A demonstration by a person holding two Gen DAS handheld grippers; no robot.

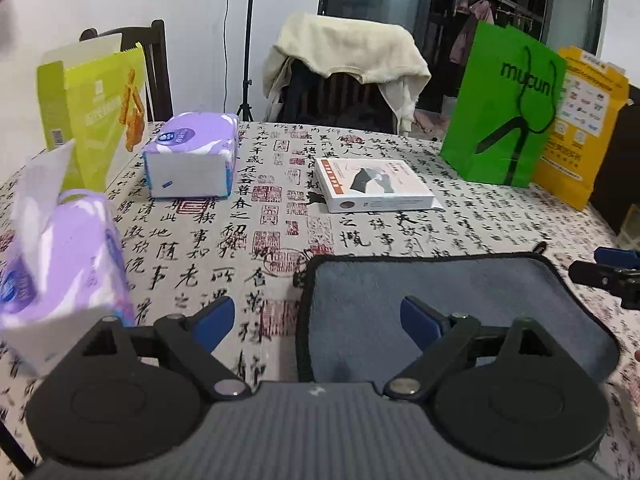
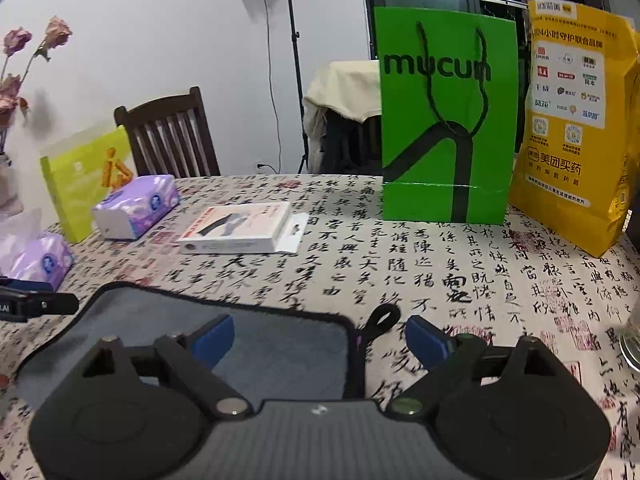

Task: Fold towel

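A grey towel (image 1: 460, 300) with a black hem lies flat on the calligraphy tablecloth, near the front. My left gripper (image 1: 318, 322) is open, empty, above the towel's left edge, one finger over the cloth and one over the towel. My right gripper (image 2: 320, 338) is open, empty, above the towel's (image 2: 272, 344) right edge, beside its black hanging loop (image 2: 382, 320). Each gripper shows at the edge of the other's view: the right one (image 1: 612, 270) and the left one (image 2: 36, 300).
Two purple tissue packs (image 1: 192, 154) (image 1: 60, 264), a lime box (image 1: 96, 120), a white flat box (image 1: 372, 186), a green paper bag (image 1: 504, 108) and a yellow bag (image 1: 576, 128) stand on the table. Chairs stand behind. A glass (image 2: 632, 340) is at the right edge.
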